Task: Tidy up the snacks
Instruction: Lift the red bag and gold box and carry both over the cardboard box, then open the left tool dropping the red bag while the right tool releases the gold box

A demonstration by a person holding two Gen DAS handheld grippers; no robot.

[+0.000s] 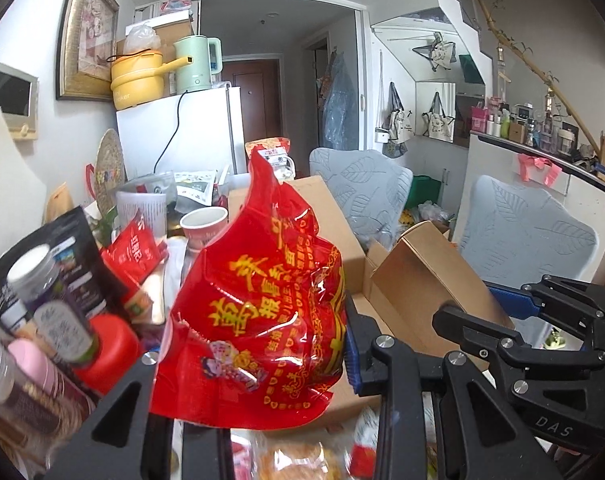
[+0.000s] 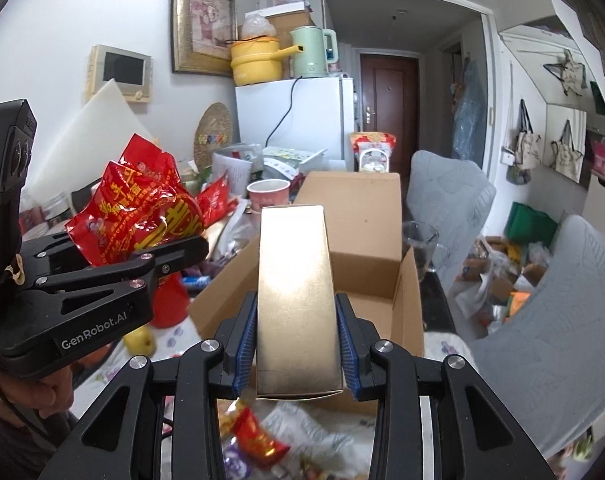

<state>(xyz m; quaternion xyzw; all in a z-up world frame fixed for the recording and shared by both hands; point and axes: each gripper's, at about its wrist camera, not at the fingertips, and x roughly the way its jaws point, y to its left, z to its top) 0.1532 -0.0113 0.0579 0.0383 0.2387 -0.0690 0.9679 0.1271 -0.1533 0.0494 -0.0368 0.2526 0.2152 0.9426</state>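
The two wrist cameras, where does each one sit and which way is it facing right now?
Left wrist: sits on the left gripper, looking along its fingers at the red snack bag it holds; the right gripper shows at right.
Right wrist: sits on the right gripper, looking over its gold box into the open cardboard box; the left gripper shows at left.
Shared: both face the white fridge, yellow pot, green kettle.

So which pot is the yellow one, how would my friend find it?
Find the tall white fridge against the back wall. On its top, beside a pale green electric kettle, sits the round yellow pot. It alone has a long straight handle pointing toward the kettle.
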